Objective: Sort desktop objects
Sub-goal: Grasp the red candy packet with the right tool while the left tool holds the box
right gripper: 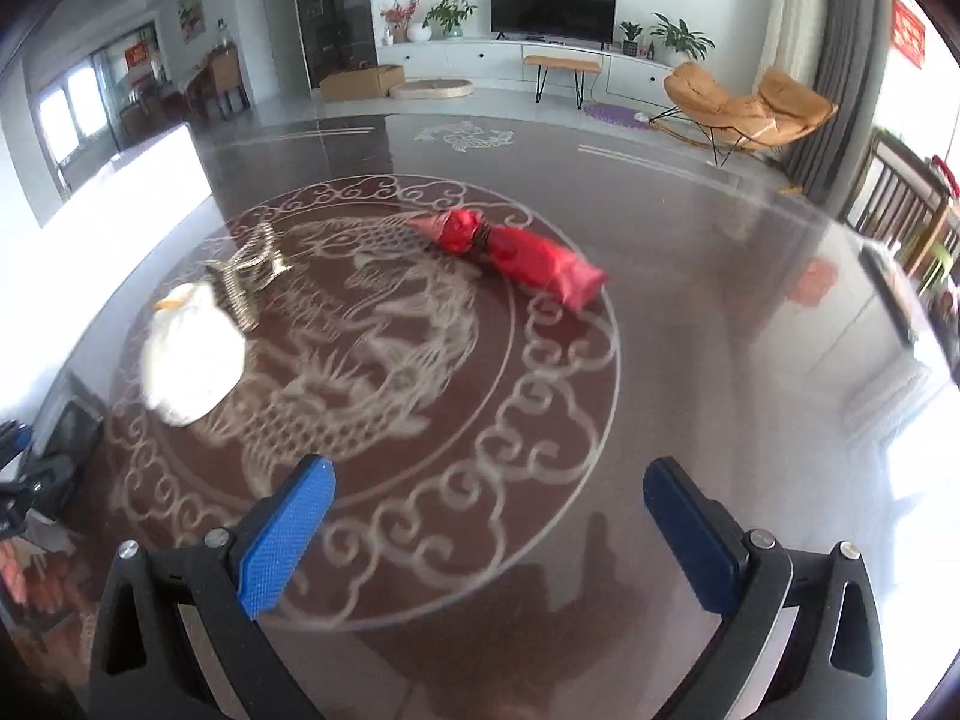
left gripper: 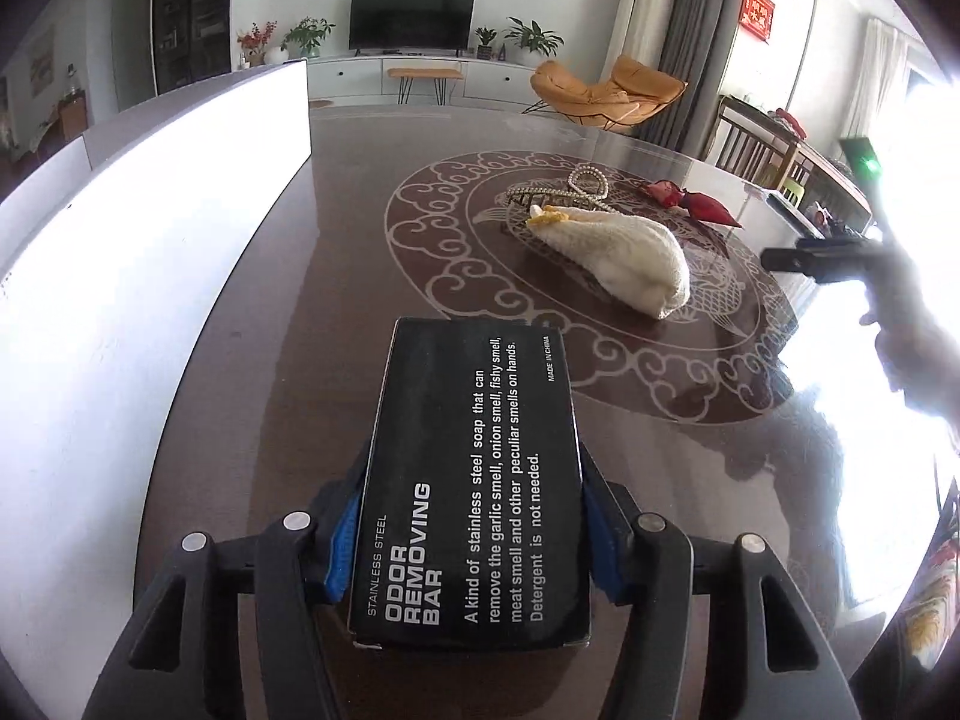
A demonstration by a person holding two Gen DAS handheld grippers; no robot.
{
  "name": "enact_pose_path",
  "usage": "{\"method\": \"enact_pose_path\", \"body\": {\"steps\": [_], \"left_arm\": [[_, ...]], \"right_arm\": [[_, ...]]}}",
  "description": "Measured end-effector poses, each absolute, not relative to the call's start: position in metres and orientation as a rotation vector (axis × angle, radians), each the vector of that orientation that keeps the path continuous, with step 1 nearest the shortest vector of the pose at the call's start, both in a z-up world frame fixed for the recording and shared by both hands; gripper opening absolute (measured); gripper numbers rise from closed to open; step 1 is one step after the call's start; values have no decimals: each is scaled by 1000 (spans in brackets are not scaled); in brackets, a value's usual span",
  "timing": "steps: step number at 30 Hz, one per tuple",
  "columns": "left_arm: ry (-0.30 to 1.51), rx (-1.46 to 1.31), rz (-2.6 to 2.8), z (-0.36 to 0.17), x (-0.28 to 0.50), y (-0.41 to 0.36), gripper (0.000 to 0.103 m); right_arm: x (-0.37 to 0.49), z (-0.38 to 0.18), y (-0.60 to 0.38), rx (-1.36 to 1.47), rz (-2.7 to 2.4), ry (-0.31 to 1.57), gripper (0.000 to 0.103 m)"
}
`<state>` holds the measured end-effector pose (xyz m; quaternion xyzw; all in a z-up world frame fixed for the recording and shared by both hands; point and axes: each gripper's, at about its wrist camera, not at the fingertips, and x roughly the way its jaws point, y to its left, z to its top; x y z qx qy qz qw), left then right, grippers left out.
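Black cardboard fills the near part of our left wrist view: a box [left gripper: 474, 480] printed "Odor Removing Bar" sits lengthwise between the fingers of our left gripper [left gripper: 474, 531]. The blue pads [left gripper: 342, 546] press on both long sides of the box, so the jaws stand partly closed and clamped on it. The box's far end sticks out well past the fingertips, above the dark glossy table [left gripper: 288, 324].

Our right gripper [right gripper: 489, 525] hangs over the same table with its jaws spread wide and nothing between them. Its blue pads [right gripper: 282, 531] frame only bare tabletop and the pale scroll border of a round dragon pattern.

Farther out, on that pattern, lies a cream knitted pouch [left gripper: 618, 261] with a small yellow tip. In the right wrist view the pouch [right gripper: 192, 354] sits ahead and to the left of the open fingers, well apart from them, and is blurred.

Just behind the pouch, touching or nearly touching it, rests a golden beaded hair clip [left gripper: 564, 192]. Beyond and to the right of it lies a red folded umbrella [left gripper: 696, 204]; from the right wrist the umbrella [right gripper: 516, 252] lies ahead, near the middle of the pattern, apart from the other things.

A white board [left gripper: 150, 228] stands along the table's left edge. At the right edge of the left wrist view, a hand [left gripper: 912, 342] shows in strong glare.
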<state>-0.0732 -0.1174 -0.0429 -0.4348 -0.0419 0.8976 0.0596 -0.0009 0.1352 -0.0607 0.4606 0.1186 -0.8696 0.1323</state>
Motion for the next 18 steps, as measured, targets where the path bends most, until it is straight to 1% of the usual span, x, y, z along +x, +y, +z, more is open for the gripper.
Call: {"method": "enact_pose_path", "body": {"steps": [3,6,8,10,12,14,15,17,18], "left_arm": [[-163,-1300,2717,-44,-73,-121,58],[-197,-1282,2723,-43,-72,-120,59],[-179,-1286,2729,-43,-73,-117,59],[-142,-1293,2735,-43,-74,-114,59],[-117,-1300,2741,-43,-74,-111,59],[-112,-1304,2743,-43,-75,-110,59],[-113,-1302,2744,-43,-75,-110,59],[-112,-1302,2745,-43,-75,-110,59],[-110,-1303,2745,-43,-75,-110,59]], "right_arm": [[-52,-64,115,1423,-2413,566,103],[-86,-68,102,1464,-2376,641,103],[-101,-69,95,1469,-2371,625,103],[-112,-74,92,1488,-2354,556,103],[-120,-82,90,1512,-2318,489,97],[-125,-84,94,1513,-2295,373,65],[-124,-83,97,1505,-2310,330,58],[-116,-79,100,1495,-2327,286,26],[-108,-77,101,1492,-2323,263,21]]}}
